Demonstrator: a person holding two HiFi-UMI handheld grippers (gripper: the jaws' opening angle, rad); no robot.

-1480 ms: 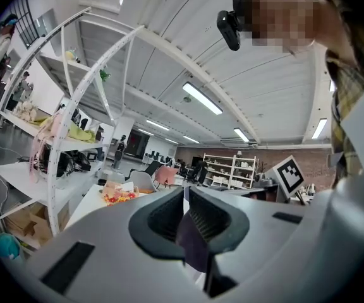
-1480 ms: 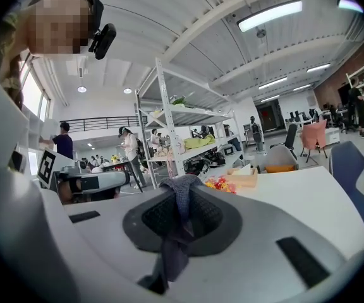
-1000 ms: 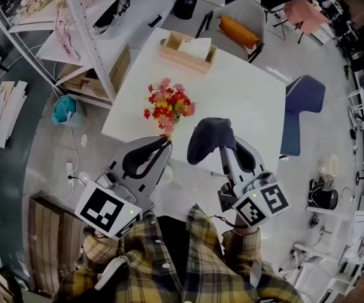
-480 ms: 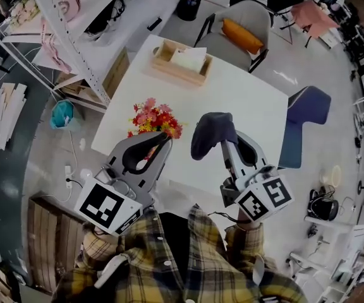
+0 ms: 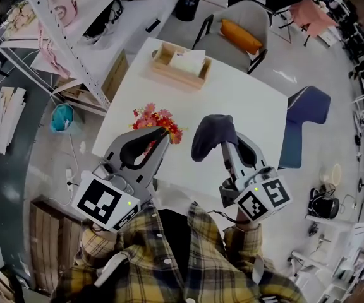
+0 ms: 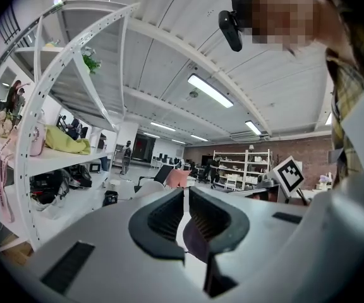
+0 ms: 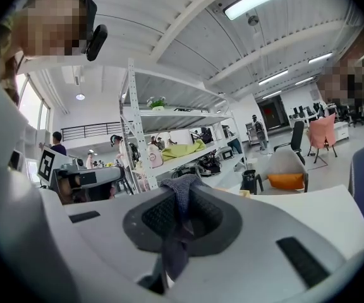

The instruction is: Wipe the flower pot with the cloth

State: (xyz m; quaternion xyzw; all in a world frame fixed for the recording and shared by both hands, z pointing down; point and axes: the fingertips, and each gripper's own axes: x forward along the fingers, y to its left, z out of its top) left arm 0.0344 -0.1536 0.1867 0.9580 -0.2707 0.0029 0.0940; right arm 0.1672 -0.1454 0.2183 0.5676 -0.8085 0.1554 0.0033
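- Right gripper: jaws clamped on a dark grey-blue cloth. The cloth bunches above the tips and a tail hangs below. Gripped at its middle, likely so the loose wad makes a soft wiping face ahead of the jaws.
- Left gripper: jaws drawn almost together with only a thin slit between the ribbed pads, and nothing pinched. A dark purplish shape shows low in the gap; it seems to lie beyond the jaws, and I cannot name it.
- Both grippers are held up over the near edge of the white tabletop, side by side and apart, pointing roughly level across it. Neither touches anything on it.
- Flowers: a red, pink and yellow cluster on the near left part of the tabletop. In the head view the left gripper's tips overlap them. Its own view shows no blooms, so it probably sits above them.
- The flower pot itself is not visible. It is presumably under the blooms, hidden by them and by the left gripper.
- Wooden tray with white paper in it stands at the far edge, well apart from the flowers.
- Judgement: wiping has not begun. The cloth is ready, and the empty left gripper is placed to steady the pot while the right wipes.
- Risk: the pot could tip if it is nudged from above.
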